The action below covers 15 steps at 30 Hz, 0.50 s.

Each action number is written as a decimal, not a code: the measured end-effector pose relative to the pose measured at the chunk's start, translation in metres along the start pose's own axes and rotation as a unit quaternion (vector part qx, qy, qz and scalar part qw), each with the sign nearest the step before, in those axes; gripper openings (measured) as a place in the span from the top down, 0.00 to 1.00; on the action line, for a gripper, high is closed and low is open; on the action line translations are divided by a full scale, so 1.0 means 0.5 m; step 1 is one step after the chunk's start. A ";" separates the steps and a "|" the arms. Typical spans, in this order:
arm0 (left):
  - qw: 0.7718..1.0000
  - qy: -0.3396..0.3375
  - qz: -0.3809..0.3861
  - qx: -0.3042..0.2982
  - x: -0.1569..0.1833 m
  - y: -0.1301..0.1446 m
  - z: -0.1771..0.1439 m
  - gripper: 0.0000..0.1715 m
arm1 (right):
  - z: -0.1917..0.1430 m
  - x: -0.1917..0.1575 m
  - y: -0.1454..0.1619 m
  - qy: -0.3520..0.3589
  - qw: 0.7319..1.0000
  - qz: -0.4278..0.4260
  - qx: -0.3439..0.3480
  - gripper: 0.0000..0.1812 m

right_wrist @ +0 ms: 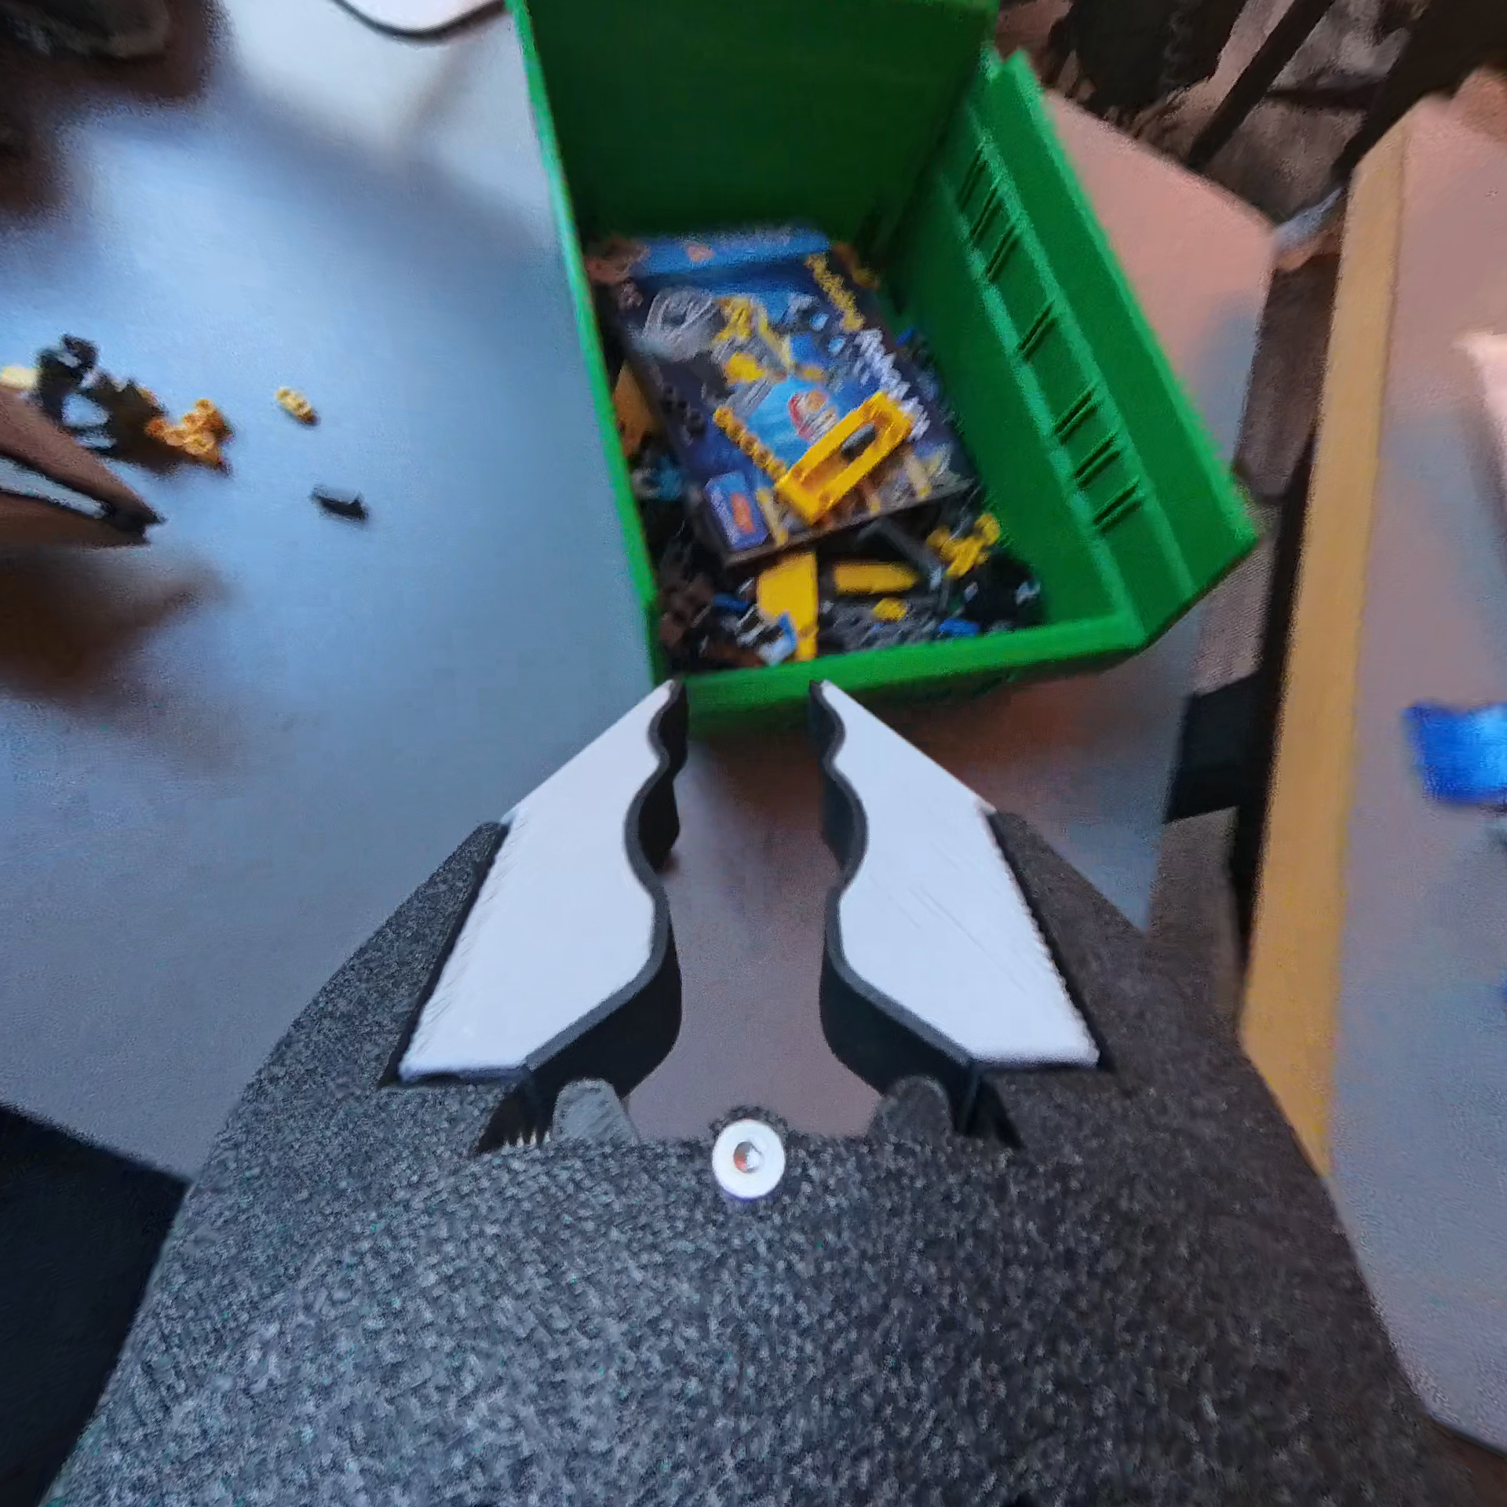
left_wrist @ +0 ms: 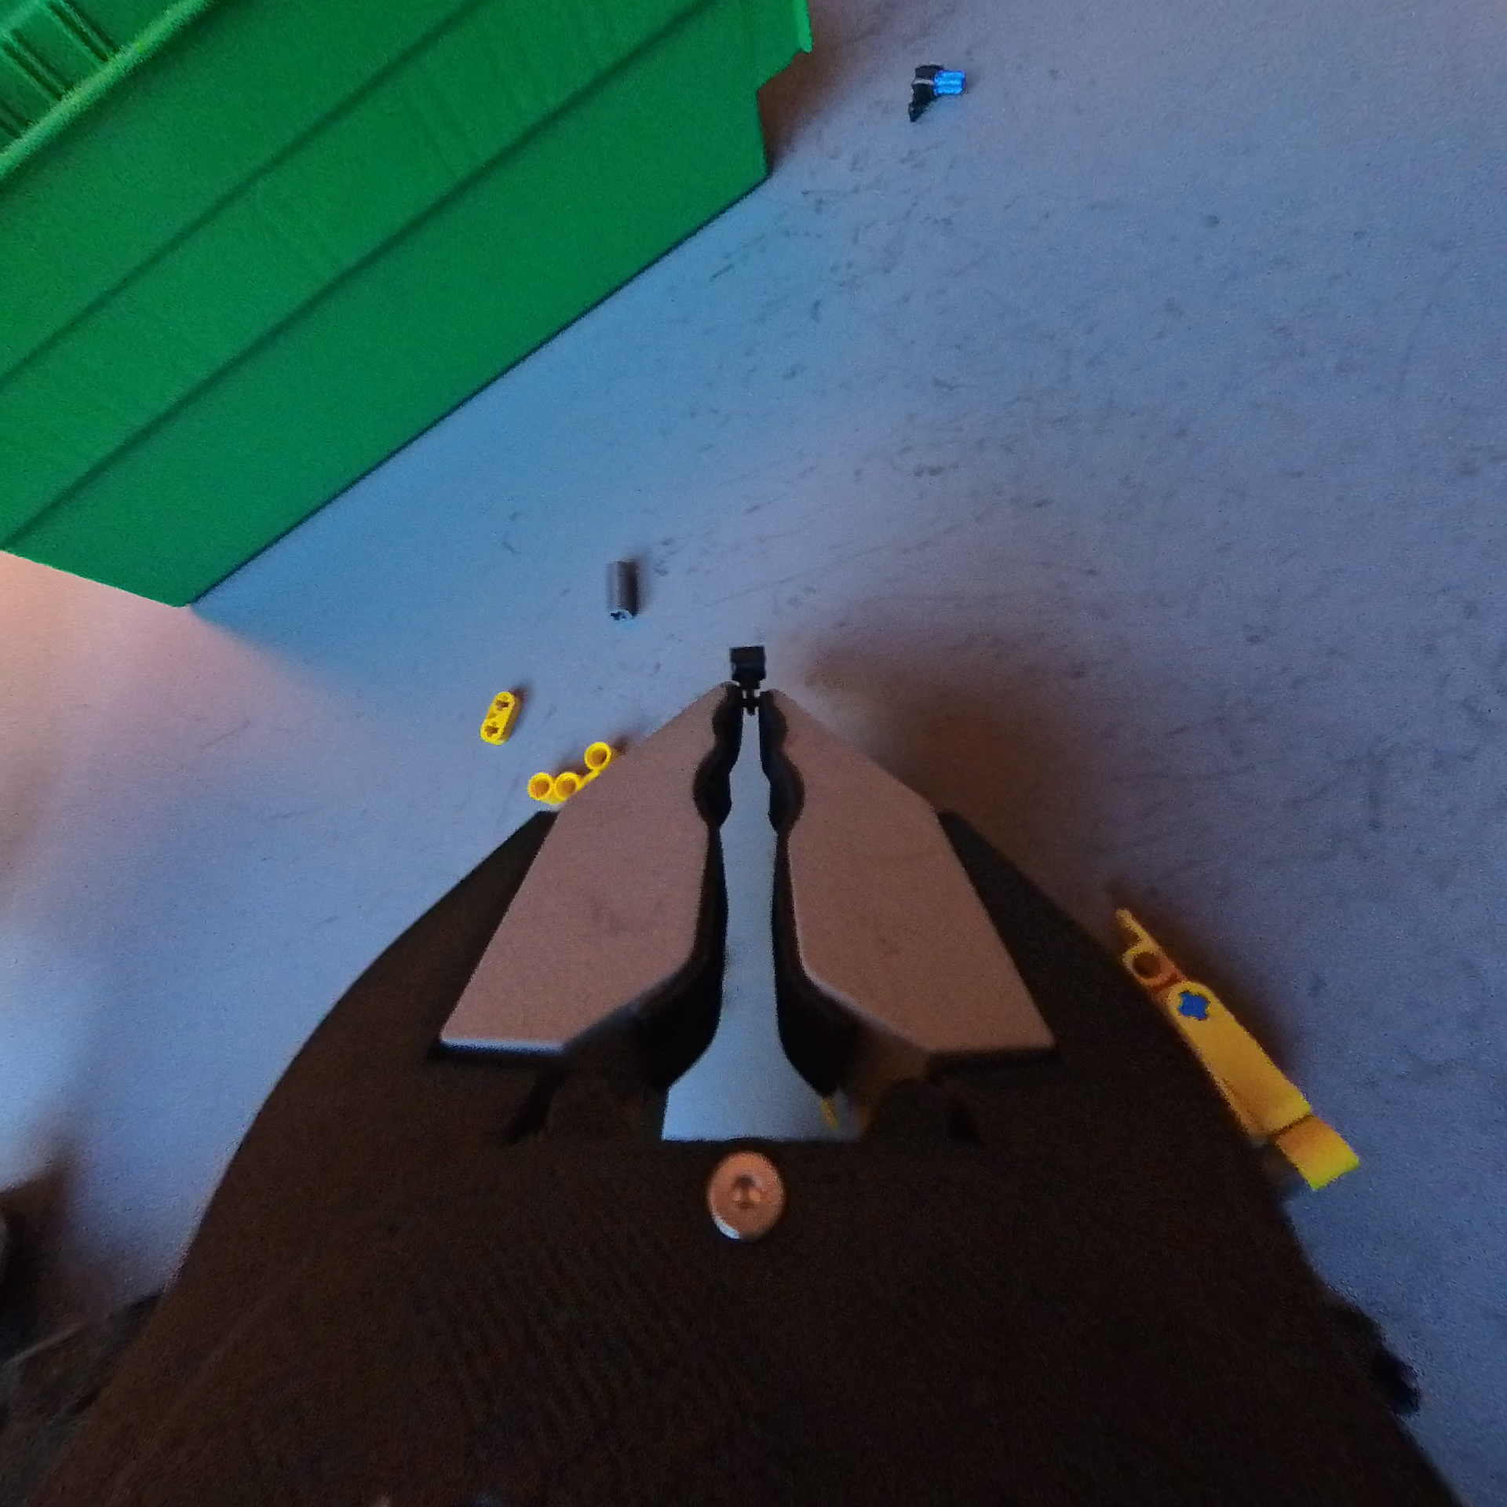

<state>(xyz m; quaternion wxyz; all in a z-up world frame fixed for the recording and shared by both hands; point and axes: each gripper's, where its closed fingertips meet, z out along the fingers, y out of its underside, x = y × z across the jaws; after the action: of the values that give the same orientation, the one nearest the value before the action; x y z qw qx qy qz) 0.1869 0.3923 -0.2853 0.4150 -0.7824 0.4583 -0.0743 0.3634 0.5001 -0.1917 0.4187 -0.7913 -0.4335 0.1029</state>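
Left gripper point(left_wrist: 748, 700) pinching a black pin point(left_wrist: 747, 665) above the table point(left_wrist: 1060, 408) (yellow pieces point(left_wrist: 568, 775) alongside), right gripper point(right_wrist: 744, 693) spread wide, empty, before the green bin point(right_wrist: 1019, 342)

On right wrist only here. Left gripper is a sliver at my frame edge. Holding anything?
Observer: Yes. The left gripper is shut on a small black piece at its fingertips.
Operator: What's nearest it on the table?
Observer: A yellow three-hole piece beside its left finger, and a grey cylinder just ahead.
Operator: Anything behind it?
Observer: A long yellow piece with a blue pin lies at its right flank.
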 end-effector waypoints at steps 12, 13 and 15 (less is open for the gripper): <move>0.999 -0.036 0.015 -0.022 -0.025 0.000 -0.002 0.99 | 0.053 -0.066 0.176 -0.085 0.989 0.121 -0.014 0.79; 0.999 -0.048 0.012 -0.013 -0.037 -0.018 -0.010 0.99 | 0.055 -0.071 0.178 -0.092 0.987 0.128 -0.009 0.79; 0.999 -0.051 0.002 0.017 -0.056 -0.075 -0.023 0.99 | 0.058 -0.079 0.185 -0.096 0.987 0.126 -0.007 0.79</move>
<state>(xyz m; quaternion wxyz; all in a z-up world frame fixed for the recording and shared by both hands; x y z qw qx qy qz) 0.1900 0.4165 -0.2435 0.4512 -0.7770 0.4370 -0.0413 0.3799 0.4609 -0.2873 0.3534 -0.8289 -0.3695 0.2270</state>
